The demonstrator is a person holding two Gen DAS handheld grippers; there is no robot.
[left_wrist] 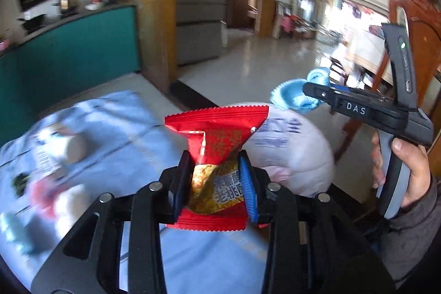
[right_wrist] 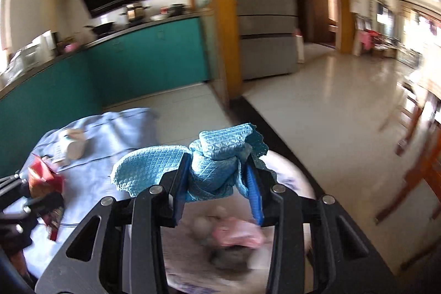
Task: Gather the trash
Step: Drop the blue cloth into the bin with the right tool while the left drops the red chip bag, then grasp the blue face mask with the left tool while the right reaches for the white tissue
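My left gripper (left_wrist: pixel 215 181) is shut on a red snack wrapper (left_wrist: pixel 217 134) and holds it above the pale blue tablecloth (left_wrist: pixel 124 128). My right gripper (right_wrist: pixel 217 178) is shut on a light blue cloth (right_wrist: pixel 215 156), held over a white trash bag (right_wrist: pixel 220 244) with pink and grey trash inside. In the left wrist view the right gripper (left_wrist: pixel 311 95) with the blue cloth (left_wrist: pixel 295 92) sits right of the wrapper, above the white bag (left_wrist: pixel 292 153). In the right wrist view the red wrapper (right_wrist: pixel 41 175) shows at the left edge.
A white cup (right_wrist: pixel 74 145) lies on the tablecloth among blurred items (left_wrist: pixel 41 192). Teal kitchen cabinets (right_wrist: pixel 124 59) stand behind the table, a grey fridge (right_wrist: pixel 264 18) further back. A wooden chair (left_wrist: pixel 413 26) stands at the right. Open tiled floor (right_wrist: pixel 330 101) lies beyond.
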